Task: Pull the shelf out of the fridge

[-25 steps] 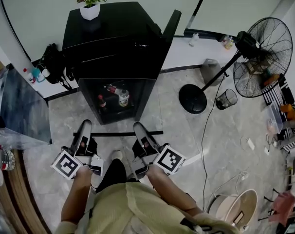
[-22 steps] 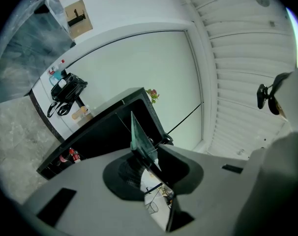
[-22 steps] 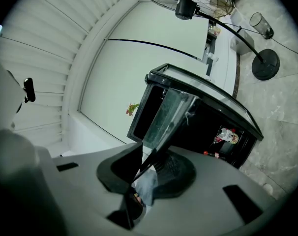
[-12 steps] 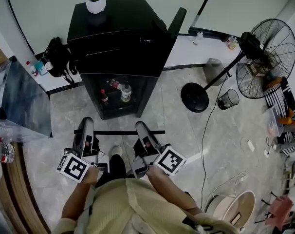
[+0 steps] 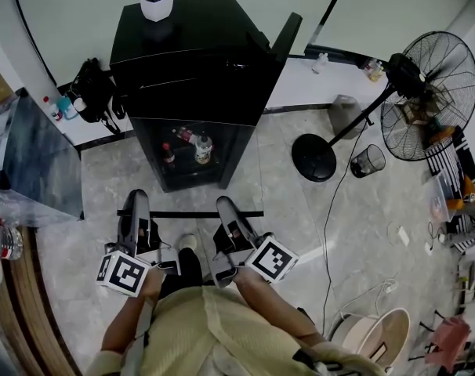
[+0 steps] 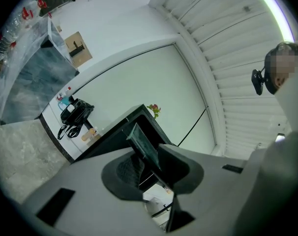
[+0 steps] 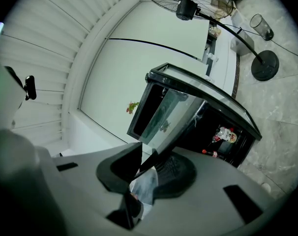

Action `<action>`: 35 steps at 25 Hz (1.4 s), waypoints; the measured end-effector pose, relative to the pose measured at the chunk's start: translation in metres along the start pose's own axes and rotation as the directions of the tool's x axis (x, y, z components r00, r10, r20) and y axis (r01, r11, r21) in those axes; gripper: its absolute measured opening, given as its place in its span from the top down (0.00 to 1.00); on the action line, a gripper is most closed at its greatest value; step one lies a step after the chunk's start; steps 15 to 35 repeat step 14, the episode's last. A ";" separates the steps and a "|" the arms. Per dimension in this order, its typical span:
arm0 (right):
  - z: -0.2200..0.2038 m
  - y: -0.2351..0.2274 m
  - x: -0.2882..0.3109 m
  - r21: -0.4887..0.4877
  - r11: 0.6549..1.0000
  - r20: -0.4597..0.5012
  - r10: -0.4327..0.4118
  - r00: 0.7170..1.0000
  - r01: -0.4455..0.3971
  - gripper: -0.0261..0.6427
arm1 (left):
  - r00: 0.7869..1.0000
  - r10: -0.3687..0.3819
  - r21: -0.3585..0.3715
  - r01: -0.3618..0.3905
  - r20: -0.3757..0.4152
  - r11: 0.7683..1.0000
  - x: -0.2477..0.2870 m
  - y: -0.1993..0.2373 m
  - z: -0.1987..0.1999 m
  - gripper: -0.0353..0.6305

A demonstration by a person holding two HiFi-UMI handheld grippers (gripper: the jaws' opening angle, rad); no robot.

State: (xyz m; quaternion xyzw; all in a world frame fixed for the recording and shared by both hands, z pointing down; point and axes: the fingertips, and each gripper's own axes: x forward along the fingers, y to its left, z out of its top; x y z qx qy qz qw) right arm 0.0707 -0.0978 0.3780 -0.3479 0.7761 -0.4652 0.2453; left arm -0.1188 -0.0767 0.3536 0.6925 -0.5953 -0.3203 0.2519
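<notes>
Clamped with left tongs [image 5: 135, 204] and right tongs [image 5: 225, 207] on glass shelf [image 5: 190, 213], lower centre, below open black fridge [image 5: 198, 61].

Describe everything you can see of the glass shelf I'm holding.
The shelf is a clear rectangular glass pane with a dark strip along its near edge. It lies roughly flat above the floor, in front of the open fridge; whether its far edge is clear of the cabinet is hard to tell. The left tongs and the right tongs each clamp the near edge, one toward each end. Floor tiles show through the glass.
</notes>
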 end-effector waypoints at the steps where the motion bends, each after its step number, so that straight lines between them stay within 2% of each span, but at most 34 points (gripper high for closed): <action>1: 0.000 0.000 0.000 -0.003 1.000 0.000 0.002 1.000 -0.002 0.84 | 1.000 0.002 0.002 -0.002 0.001 1.000 0.000 0.000 0.000 0.83; 14: 0.003 -0.006 0.004 0.013 1.000 -0.004 -0.007 1.000 0.008 0.84 | 1.000 0.027 0.006 -0.027 0.013 1.000 0.004 0.002 -0.002 0.82; 35: 0.003 -0.006 0.004 0.013 1.000 -0.004 -0.007 1.000 0.008 0.84 | 1.000 0.027 0.006 -0.027 0.013 1.000 0.004 0.002 -0.002 0.82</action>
